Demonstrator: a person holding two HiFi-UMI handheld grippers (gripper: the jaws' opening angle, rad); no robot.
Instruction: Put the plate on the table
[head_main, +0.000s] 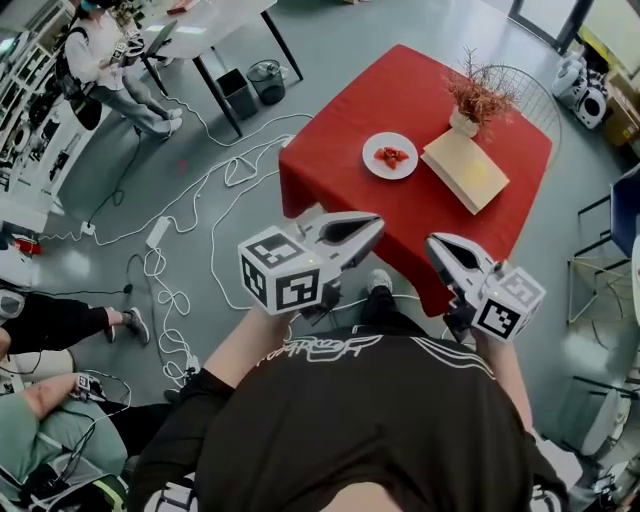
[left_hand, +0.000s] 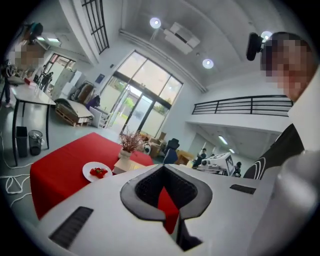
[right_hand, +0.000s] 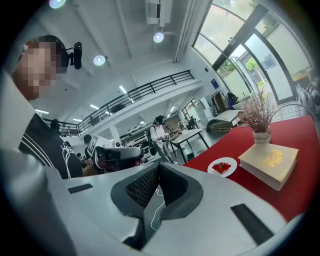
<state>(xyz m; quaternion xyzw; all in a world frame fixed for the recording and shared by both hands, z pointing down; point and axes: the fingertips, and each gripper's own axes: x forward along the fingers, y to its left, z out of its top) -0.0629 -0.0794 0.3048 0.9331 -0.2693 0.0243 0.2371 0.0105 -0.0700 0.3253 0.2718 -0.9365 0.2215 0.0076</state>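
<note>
1. While the left gripper hangs by the person's chest, closed tight with nothing in it, the plate is already on the red table, straight ahead.
2. Right gripper is pinched closed and empty too, with the plate ahead-left and about equally near.
3. Can't tell what the red food is.

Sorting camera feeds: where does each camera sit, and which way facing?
Head view: on the head, steeply down at the red table; shirt, left gripper, right gripper.
Left gripper view: on that gripper, along shut jaws toward the table; shirt right.
Right gripper view: on that gripper, along shut jaws; shirt left.
All share the plate.
</note>
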